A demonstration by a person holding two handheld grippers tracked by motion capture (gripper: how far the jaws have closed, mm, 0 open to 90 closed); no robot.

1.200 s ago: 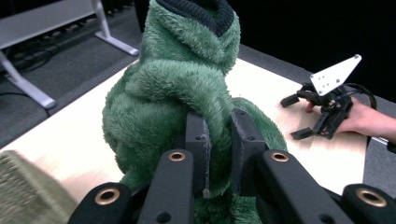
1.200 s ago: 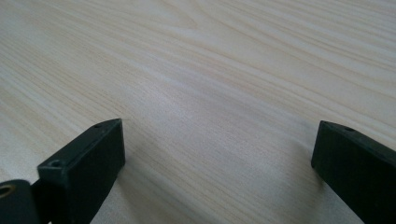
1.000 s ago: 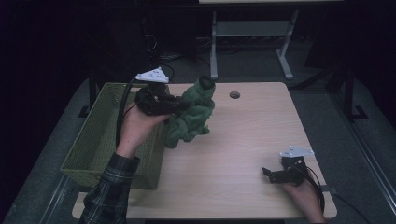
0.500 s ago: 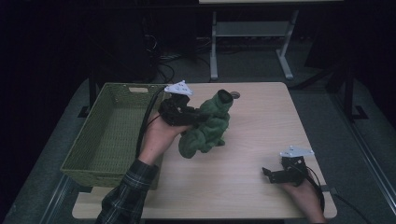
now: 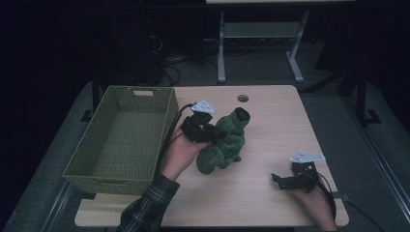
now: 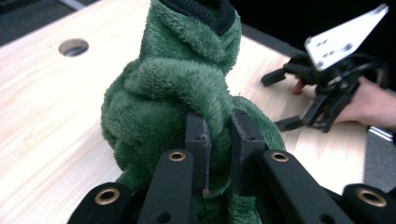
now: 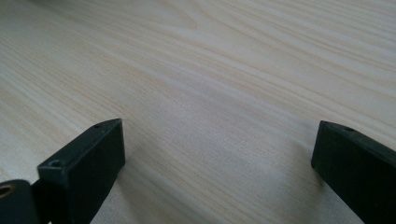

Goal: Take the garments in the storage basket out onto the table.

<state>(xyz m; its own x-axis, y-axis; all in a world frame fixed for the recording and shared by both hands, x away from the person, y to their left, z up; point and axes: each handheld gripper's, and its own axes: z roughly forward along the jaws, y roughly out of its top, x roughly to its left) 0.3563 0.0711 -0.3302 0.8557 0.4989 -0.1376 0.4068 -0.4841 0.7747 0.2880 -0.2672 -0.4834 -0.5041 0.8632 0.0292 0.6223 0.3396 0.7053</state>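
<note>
1. A green plush toy of soft, fuzzy fabric with a dark knitted collar is seen on the pale wooden table, just to the right of the green woven rectangular basket, which serves as the landmark here.
2. The left gripper is clamped on a fold of the toy; in the left gripper view the 2 black jaws are drawn close together, with a ridge of green plush pinched between the pads.
3. The toy is judged to be resting on, or very nearly on, the tabletop; whether its underside bears fully on the wood cannot be told.
4. The right gripper is held at the table's near edge, well to the right of the basket and well apart from the toy. Its jaws stand wide apart, and bare wood grain is seen between them in the right gripper view.
5. The basket is seen without contents, its woven floor bare.
6. Progress, as a judgement: the toy is already outside the basket and set down to its right, so the carrying part of the work is taken to be nearly done.
7. What appears to be left: the clamp on the plush is to be released and the left gripper drawn clear. No part for the right gripper can be made out.
</note>
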